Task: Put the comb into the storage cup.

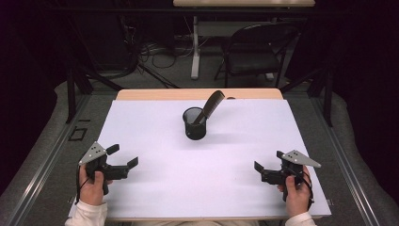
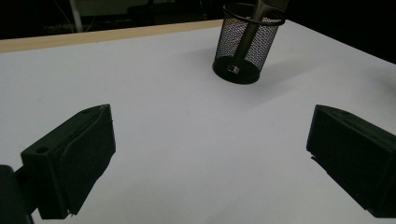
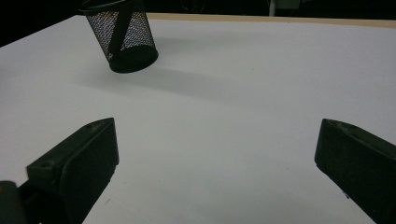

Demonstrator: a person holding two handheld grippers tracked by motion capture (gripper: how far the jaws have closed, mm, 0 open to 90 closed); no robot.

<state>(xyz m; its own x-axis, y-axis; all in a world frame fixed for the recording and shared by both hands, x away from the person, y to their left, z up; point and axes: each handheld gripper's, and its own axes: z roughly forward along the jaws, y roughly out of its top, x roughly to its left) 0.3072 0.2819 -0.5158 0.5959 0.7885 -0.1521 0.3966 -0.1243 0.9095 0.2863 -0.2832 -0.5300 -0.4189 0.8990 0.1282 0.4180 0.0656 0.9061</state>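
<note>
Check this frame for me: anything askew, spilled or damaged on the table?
Nothing stands out. The mesh cup stands upright on the white table, with a dark comb-like tool leaning inside it. Both the left gripper and right gripper are open and apart from it.

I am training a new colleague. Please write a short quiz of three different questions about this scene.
1. True or false: the comb lies flat on the table.
2. What holds the comb?
3. The left gripper and the right gripper are: A) both open, B) both shut, C) one open and one shut.

Key:
1. False; it stands tilted.
2. The black mesh cup.
3. A.
</note>
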